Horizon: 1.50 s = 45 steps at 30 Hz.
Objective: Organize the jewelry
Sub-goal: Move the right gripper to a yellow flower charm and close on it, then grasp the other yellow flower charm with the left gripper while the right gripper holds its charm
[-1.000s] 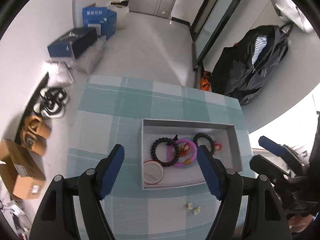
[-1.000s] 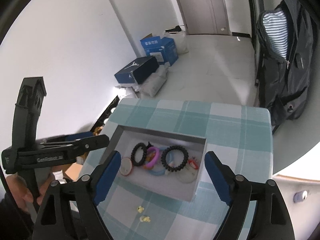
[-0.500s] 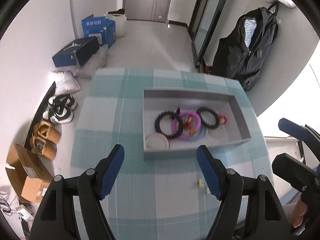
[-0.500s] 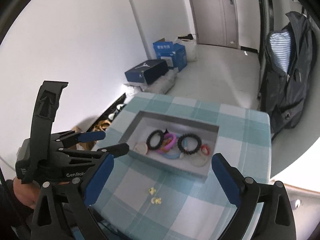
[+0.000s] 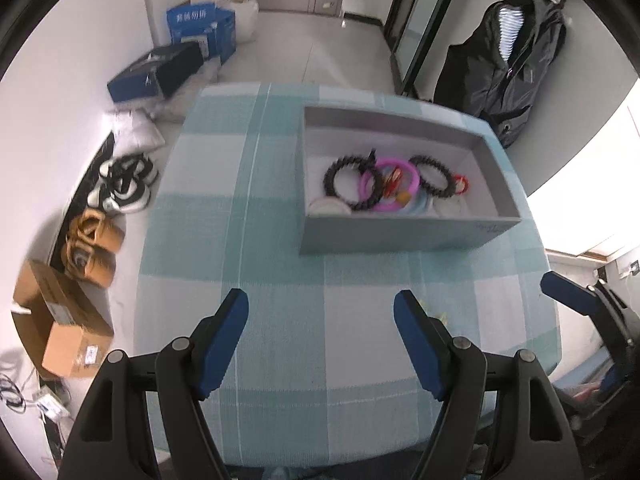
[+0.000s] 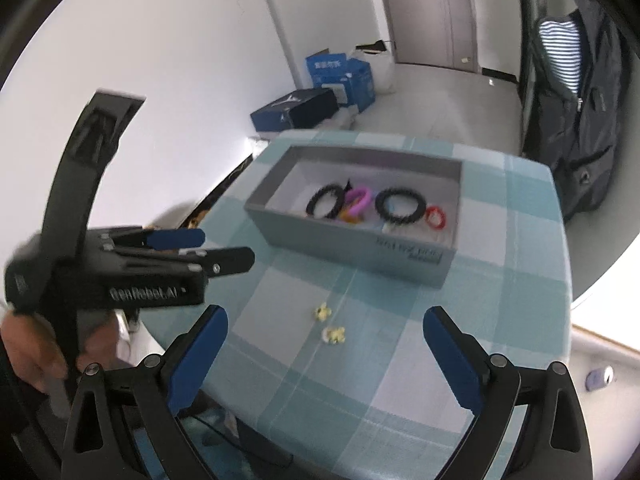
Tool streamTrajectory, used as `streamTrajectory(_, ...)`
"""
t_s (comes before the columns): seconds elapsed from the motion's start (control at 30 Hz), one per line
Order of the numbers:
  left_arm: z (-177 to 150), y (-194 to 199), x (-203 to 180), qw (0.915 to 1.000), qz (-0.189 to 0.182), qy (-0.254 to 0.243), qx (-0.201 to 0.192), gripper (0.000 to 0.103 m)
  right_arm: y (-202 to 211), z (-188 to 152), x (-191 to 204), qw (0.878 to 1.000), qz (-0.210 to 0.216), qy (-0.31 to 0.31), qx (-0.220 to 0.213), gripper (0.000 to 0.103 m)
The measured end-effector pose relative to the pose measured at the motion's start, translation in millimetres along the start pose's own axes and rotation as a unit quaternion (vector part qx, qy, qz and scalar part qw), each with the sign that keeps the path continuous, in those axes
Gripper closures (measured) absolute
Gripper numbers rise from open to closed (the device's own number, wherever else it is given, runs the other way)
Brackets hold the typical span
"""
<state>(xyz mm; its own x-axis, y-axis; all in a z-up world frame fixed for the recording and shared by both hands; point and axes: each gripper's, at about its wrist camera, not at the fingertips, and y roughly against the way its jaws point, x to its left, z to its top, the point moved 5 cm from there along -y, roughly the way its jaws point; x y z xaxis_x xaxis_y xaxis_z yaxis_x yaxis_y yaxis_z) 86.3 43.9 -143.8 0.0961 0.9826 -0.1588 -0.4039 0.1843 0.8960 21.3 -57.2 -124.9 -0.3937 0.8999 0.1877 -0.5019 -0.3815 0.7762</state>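
A grey open box (image 5: pixel 400 236) (image 6: pixel 352 250) stands on the teal checked tablecloth (image 5: pixel 260 240). In it lie two black bead bracelets (image 5: pixel 352 180) (image 6: pixel 400 204), a pink ring (image 5: pixel 390 186), a small red ring (image 6: pixel 436 216) and other pieces. Two small yellow earrings (image 6: pixel 328 322) lie on the cloth in front of the box; in the left wrist view they are mostly hidden behind my right finger. My left gripper (image 5: pixel 320 340) is open and empty above the near cloth. My right gripper (image 6: pixel 324 356) is open and empty, near the earrings.
Shoe boxes (image 5: pixel 160 72), shoes (image 5: pixel 124 180) and cardboard boxes (image 5: pixel 60 320) sit on the floor to the left of the table. A dark backpack (image 5: pixel 504 52) leans at the back right. The table's near edge (image 5: pixel 320 452) is close below the grippers.
Both grippers have pulled back from the box and risen, so the box and table look farther away. Both stay open and empty. The jewelry has not moved.
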Motion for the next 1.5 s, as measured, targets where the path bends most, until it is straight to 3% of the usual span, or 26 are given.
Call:
streamTrajectory(0.23,-14,-5,4,0.9997,0.004,-0.004,0.026,0.032,-29,-19,6,0.999,0.007,0.032,0.036,0.009)
streamTrajectory(0.43,-16,-14,7,0.999,0.002,-0.002,0.044,0.032,-48,-23,1,0.997,0.008,0.038,0.061,0.033)
streamTrajectory(0.6,-16,-17,1,0.9987,0.0,-0.014,0.049,0.032,-57,-22,1,0.996,-0.002,0.05,0.069,0.048)
streamTrajectory(0.8,-18,-21,-2,0.9983,-0.003,-0.023,0.054,0.032,-64,-22,3,0.995,-0.016,0.068,0.075,0.073)
streamTrajectory(0.87,-19,-22,0,0.9982,-0.003,-0.021,0.057,0.032,-65,-21,0,0.995,-0.022,0.067,0.075,0.086)
streamTrajectory(1.5,-14,-32,-24,0.9973,-0.035,-0.027,0.058,0.032,-35,-8,-36,0.998,-0.049,0.012,0.023,0.087)
